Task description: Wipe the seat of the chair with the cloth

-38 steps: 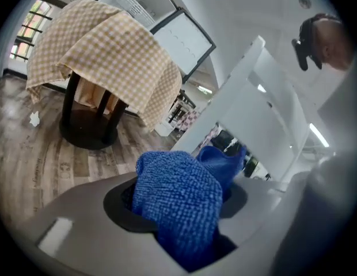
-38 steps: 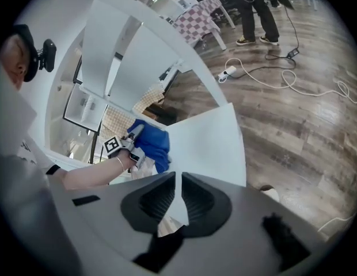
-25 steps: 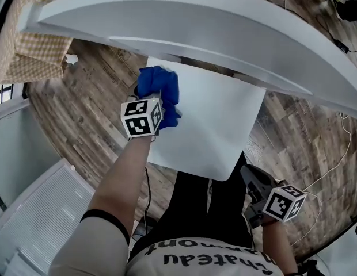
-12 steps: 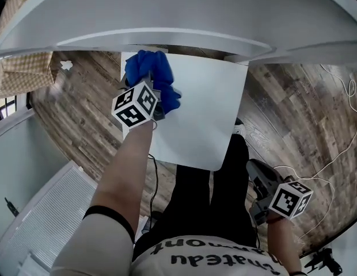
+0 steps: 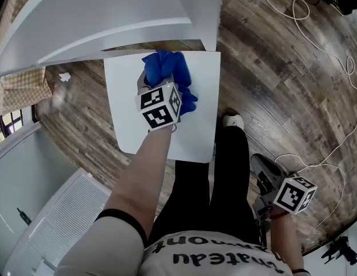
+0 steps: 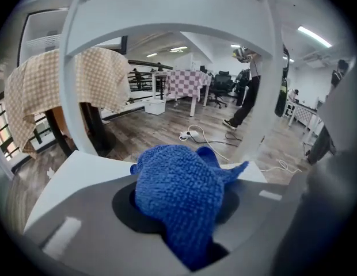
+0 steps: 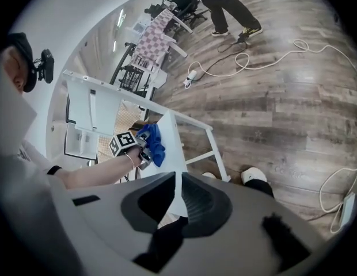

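The white chair seat [image 5: 129, 114] lies below me in the head view. A bunched blue cloth [image 5: 170, 73] rests on its far right part, near the backrest. My left gripper [image 5: 162, 85] presses down on the cloth from the near side. Its jaws are closing, and the cloth [image 6: 178, 191] fills the gap between them and hides the fingertips of the left gripper [image 6: 187, 223]. My right gripper [image 5: 257, 163] hangs low at my right side, away from the chair. In its own view the right gripper [image 7: 179, 191] is shut with nothing held.
The chair's white backrest [image 5: 109, 16] rises just beyond the cloth. A checked tablecloth [image 5: 20, 85] hangs at the left. Cables [image 5: 305, 16] trail over the wooden floor at the right. My legs and a white shoe [image 5: 232, 121] stand by the seat's near right corner.
My left gripper has dragged the blue cloth to the right along the far part of the seat. The right gripper stays low at my side.
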`<state>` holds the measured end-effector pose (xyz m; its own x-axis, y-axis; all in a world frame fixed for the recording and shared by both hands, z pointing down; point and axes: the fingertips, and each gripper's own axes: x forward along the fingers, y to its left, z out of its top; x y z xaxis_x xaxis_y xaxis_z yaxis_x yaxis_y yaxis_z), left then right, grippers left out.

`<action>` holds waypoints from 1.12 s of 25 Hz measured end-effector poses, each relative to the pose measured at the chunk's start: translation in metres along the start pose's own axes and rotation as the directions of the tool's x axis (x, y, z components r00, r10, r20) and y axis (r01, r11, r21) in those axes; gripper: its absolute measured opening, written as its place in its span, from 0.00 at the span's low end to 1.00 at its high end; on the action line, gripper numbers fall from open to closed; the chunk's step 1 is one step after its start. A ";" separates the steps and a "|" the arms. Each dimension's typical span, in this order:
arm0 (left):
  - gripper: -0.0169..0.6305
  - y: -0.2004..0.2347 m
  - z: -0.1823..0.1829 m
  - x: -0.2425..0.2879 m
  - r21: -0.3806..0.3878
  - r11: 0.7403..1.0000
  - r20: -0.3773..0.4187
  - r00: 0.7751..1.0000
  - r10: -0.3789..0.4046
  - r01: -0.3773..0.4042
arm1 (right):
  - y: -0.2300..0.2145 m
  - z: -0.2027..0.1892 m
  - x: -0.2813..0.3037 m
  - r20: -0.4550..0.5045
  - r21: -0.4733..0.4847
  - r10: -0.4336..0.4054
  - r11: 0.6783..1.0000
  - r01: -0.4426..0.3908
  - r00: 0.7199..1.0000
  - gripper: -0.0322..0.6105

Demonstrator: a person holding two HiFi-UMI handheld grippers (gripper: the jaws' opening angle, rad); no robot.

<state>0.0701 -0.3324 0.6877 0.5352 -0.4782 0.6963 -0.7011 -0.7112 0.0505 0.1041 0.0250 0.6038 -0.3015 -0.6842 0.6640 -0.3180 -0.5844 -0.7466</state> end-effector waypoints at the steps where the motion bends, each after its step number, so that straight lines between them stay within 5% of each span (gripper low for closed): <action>1: 0.19 -0.014 -0.001 0.000 0.033 0.999 -0.014 1.000 -0.018 0.018 | -0.002 0.001 -0.003 0.006 0.002 -0.001 1.000 0.001 1.000 0.12; 5: 0.18 -0.070 -0.010 -0.001 0.204 0.971 -0.071 0.991 -0.113 0.125 | -0.007 0.004 -0.013 0.027 0.014 0.002 1.000 -0.002 1.000 0.12; 11: 0.19 -0.127 -0.021 -0.009 0.211 0.921 -0.147 0.943 -0.300 0.326 | 0.000 0.003 -0.017 0.019 -0.010 -0.003 1.000 0.003 1.000 0.12; 14: 0.20 -0.148 -0.026 -0.030 0.296 0.870 -0.110 0.919 -0.379 0.394 | 0.009 0.000 -0.013 -0.002 -0.021 -0.008 1.000 0.008 1.000 0.12; 16: 0.21 -0.139 -0.029 -0.043 0.285 0.875 -0.081 0.919 -0.385 0.392 | 0.019 -0.001 -0.006 -0.027 -0.042 -0.007 0.999 0.006 1.000 0.12; 19: 0.21 -0.069 -0.042 -0.052 0.132 0.951 -0.064 0.960 -0.273 0.279 | 0.038 -0.009 0.012 -0.089 -0.092 0.004 0.996 -0.013 0.996 0.12; 22: 0.21 0.040 -0.051 -0.064 0.006 0.998 -0.031 0.998 -0.057 0.057 | 0.059 -0.019 0.038 -0.162 -0.132 0.024 0.990 -0.046 0.987 0.12; 25: 0.21 0.141 -0.059 -0.080 -0.011 0.992 -0.060 0.990 0.125 -0.126 | 0.082 -0.029 0.063 -0.222 -0.149 0.046 0.986 -0.080 0.974 0.12; 28: 0.21 0.206 -0.070 -0.095 0.069 0.977 -0.109 0.972 0.209 -0.202 | 0.100 -0.039 0.084 -0.292 -0.187 0.043 0.977 -0.101 0.955 0.12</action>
<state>-0.1577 -0.3973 0.6816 0.3227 -0.5572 0.7651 -0.7607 -0.6337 -0.1407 0.0117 -0.0734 0.5870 -0.5644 -0.5516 0.6142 -0.4479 -0.4203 -0.7891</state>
